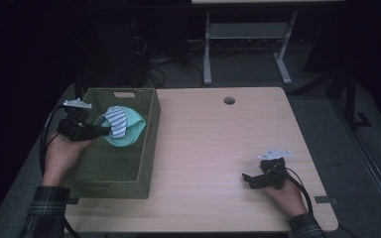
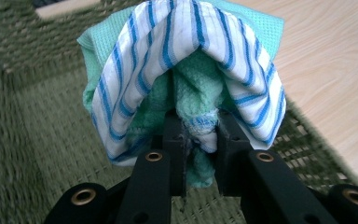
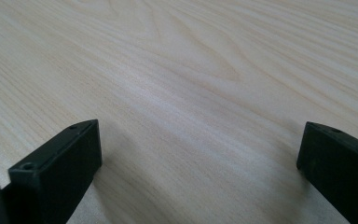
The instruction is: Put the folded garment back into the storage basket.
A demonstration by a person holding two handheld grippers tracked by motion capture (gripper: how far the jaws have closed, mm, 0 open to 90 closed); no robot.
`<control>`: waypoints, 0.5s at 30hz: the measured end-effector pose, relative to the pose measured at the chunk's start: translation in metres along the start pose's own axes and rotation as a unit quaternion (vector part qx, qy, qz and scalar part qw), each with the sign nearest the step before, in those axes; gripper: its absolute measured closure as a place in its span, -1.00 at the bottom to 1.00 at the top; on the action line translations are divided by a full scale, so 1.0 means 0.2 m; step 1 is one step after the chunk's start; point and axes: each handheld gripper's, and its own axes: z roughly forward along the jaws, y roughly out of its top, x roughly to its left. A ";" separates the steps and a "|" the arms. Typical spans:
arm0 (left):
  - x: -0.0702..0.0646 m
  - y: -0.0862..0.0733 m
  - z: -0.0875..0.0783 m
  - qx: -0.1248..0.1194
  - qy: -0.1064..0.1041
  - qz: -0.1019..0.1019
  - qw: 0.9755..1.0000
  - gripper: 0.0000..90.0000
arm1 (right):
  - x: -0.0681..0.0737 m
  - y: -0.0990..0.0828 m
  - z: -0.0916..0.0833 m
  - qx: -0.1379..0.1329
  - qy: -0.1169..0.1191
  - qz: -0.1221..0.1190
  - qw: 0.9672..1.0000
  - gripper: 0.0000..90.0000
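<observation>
A bundle of cloths hangs over the green woven basket [image 1: 129,168]: a white cloth with blue stripes [image 1: 116,121] [image 2: 242,60] draped over a mint-green cloth [image 1: 134,131] [image 2: 196,88]. My left gripper [image 1: 104,131] [image 2: 200,128] is shut on the bundle's lower folds and holds it above the basket's inside [image 2: 37,116]. My right gripper [image 1: 248,179] [image 3: 198,140] stands open just above the bare wooden table [image 3: 191,70] at the front right, with nothing between its jaws.
The light wooden table [image 1: 218,144] has a round cable hole [image 1: 229,100] near its far edge. The basket stands at the table's left side. Beyond the table are a desk frame [image 1: 248,39] and cables on a dark floor.
</observation>
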 end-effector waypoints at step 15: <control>0.07 -0.14 0.13 0.023 0.030 -0.022 0.999 0.70 | 0.00 0.00 0.00 0.000 0.000 0.000 1.000 -1.00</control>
